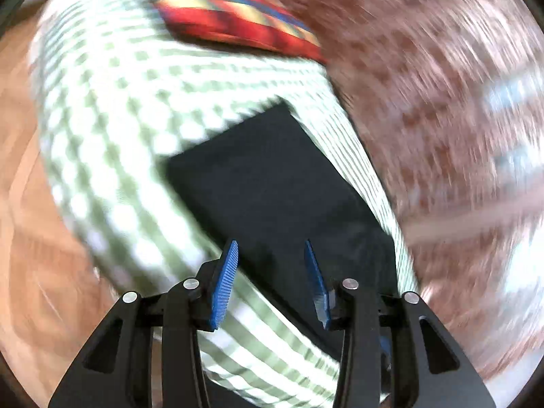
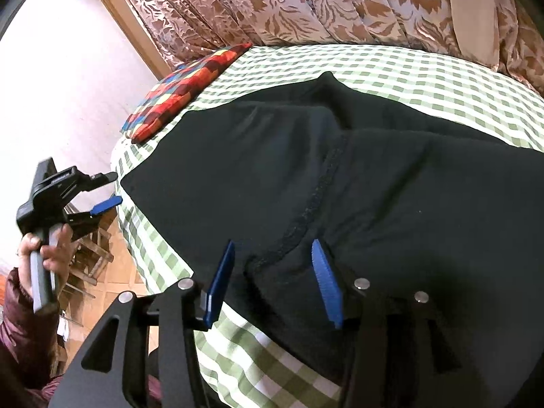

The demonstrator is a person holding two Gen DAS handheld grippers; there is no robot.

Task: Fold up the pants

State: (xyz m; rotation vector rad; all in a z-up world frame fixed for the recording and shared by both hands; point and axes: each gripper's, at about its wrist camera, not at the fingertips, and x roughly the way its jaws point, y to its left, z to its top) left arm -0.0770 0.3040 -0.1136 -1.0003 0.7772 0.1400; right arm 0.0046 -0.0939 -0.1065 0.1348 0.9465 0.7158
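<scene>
We see the pants (image 2: 306,176) lying folded straight ahead of our right hand-held gripper (image 2: 273,258), jaws apart over the near edge. Our left hand-held gripper (image 2: 105,188), also apart and empty, sits off their left end

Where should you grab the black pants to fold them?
Probably the near edge of the black pants, by the stitched seam, where it lies flat on the checked cloth. The right tool already points down there with open jaws, so slide in low from the near side and pinch the edge.

place: home | cues: checked bedsheet (image 2: 391,68), patchwork pillow (image 2: 183,91), floral curtains (image 2: 306,3)
</scene>
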